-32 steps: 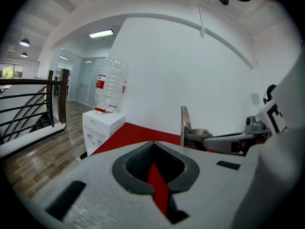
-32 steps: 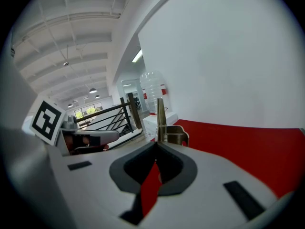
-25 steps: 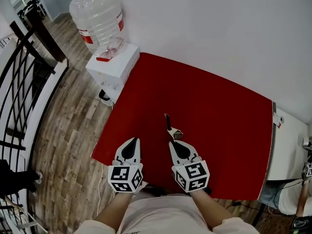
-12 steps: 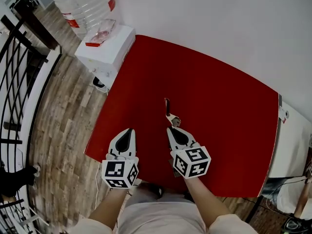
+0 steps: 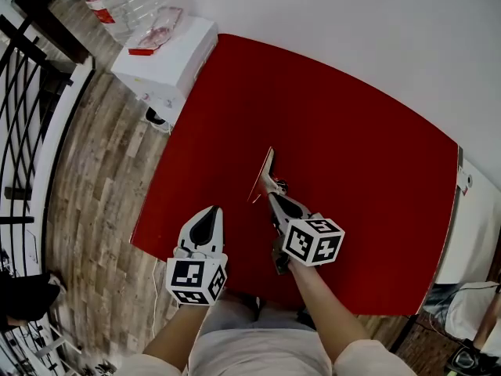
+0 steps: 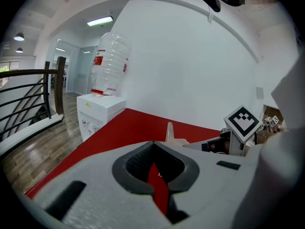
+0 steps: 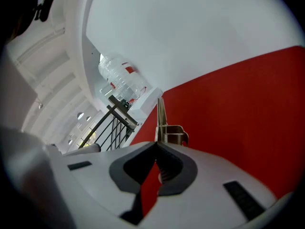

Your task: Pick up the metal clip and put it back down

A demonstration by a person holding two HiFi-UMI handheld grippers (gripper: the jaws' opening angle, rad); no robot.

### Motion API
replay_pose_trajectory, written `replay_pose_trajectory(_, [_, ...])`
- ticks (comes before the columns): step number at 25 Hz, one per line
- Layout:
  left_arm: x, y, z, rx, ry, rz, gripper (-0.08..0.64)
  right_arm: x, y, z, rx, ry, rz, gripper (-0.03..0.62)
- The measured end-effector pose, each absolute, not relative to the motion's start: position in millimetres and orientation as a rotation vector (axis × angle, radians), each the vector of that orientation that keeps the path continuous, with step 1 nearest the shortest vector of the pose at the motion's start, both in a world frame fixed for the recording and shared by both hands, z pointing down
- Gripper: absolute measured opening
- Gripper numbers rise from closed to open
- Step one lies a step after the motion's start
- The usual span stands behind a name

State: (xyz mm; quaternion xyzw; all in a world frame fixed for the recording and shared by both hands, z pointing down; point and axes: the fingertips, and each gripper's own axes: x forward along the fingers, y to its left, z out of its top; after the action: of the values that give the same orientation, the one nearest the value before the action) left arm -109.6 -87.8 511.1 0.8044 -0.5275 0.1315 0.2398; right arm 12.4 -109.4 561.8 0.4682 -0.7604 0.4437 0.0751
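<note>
The metal clip (image 5: 264,174) is a thin silver spring clip with long flat blades. It hangs above the red table (image 5: 368,147), pointing away from me, with my right gripper (image 5: 273,197) shut on its handle end. In the right gripper view the clip (image 7: 161,120) stands up straight beyond the closed jaw tips (image 7: 156,145), its spring coil showing. My left gripper (image 5: 208,215) hovers over the table's near left part, shut and holding nothing. In the left gripper view (image 6: 152,143) the clip (image 6: 169,131) and the right gripper's marker cube (image 6: 243,121) appear ahead to the right.
A white water dispenser (image 5: 166,59) with a clear bottle (image 5: 125,2) stands off the table's far left corner. A black railing (image 5: 27,116) runs along the wooden floor (image 5: 102,186) at left. A white wall (image 5: 352,30) lies behind the table.
The right gripper has lifted and tipped the clip, so its blades now lean left above the cloth. The left gripper has barely moved.
</note>
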Motion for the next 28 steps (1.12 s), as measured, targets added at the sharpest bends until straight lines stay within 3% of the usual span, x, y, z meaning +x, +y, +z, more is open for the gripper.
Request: replay_pose_trajectory(28, [-123.8,-126.4,546.1,2.119,-1.486,0.368,0.006,8.9,-162.6,629.6,1.274,-2.134,2.027,0.011])
